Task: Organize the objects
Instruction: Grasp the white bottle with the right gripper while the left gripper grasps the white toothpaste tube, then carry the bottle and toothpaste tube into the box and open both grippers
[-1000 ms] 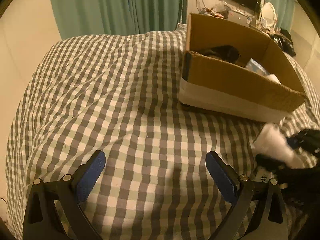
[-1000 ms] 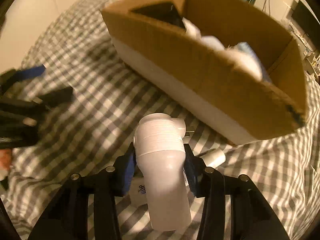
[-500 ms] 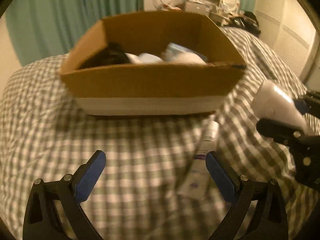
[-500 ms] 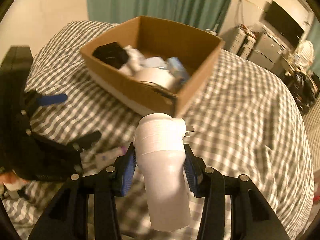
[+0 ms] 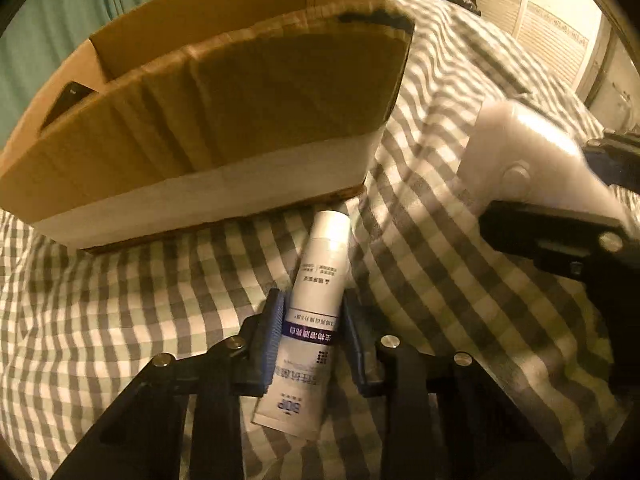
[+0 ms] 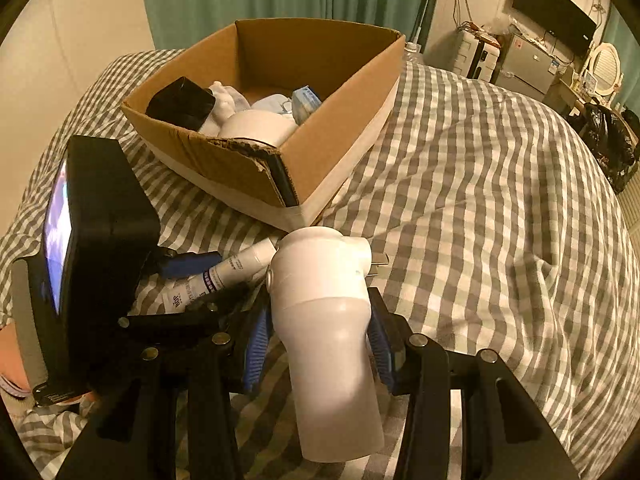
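Observation:
A white tube [image 5: 324, 248] with a purple band lies on the checked bedcover, just in front of the cardboard box [image 5: 200, 120]. My left gripper [image 5: 312, 308] is shut on the tube's middle, both blue pads pressing its sides. In the right wrist view the tube [image 6: 236, 268] shows between the left gripper's fingers [image 6: 188, 262]. My right gripper [image 6: 320, 332] is shut on a white elbow-shaped plastic device [image 6: 320, 264], held above the bed beside the box's near corner. The same device [image 5: 520, 160] appears at the right of the left wrist view.
The open box [image 6: 340, 120] holds a black item [image 6: 180, 102], white cloth and a blue packet. The checked bedcover [image 6: 500, 200] spreads to the right. Green curtains hang behind; a TV, mirror and cluttered shelves stand at the far right.
The left gripper swung across the bed to the tube by the box and shut on it. The right gripper rose and drew back with the white device.

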